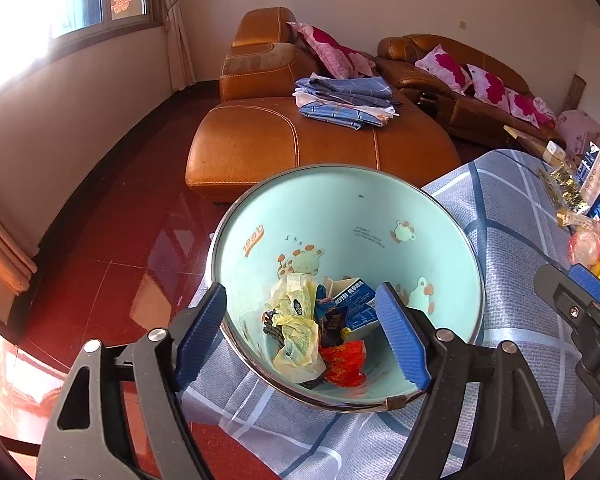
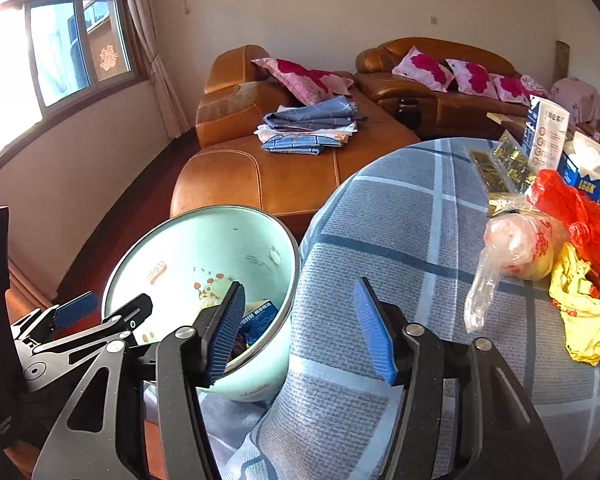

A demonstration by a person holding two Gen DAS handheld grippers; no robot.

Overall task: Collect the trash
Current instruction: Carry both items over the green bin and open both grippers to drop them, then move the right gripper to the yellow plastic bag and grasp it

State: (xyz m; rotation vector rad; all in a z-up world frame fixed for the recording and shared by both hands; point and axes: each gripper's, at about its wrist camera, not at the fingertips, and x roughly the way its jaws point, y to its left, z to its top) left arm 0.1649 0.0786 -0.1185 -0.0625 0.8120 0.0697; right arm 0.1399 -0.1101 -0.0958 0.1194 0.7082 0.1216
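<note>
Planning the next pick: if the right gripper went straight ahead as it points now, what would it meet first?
Probably only the blue-grey checked tablecloth; the open right gripper aims between the pale green cartoon-printed bin and the trash farther right, though depth is unclear.

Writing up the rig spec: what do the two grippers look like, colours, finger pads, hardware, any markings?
Both match. The left gripper and right gripper have matte black linkage arms with triangular cutouts and silver round pivot pins. The pads are blue, ribbed and oblong. White lettering shows on the right gripper's body in the left wrist view, cut off, so unreadable. No cables or sleeves visible.
</note>
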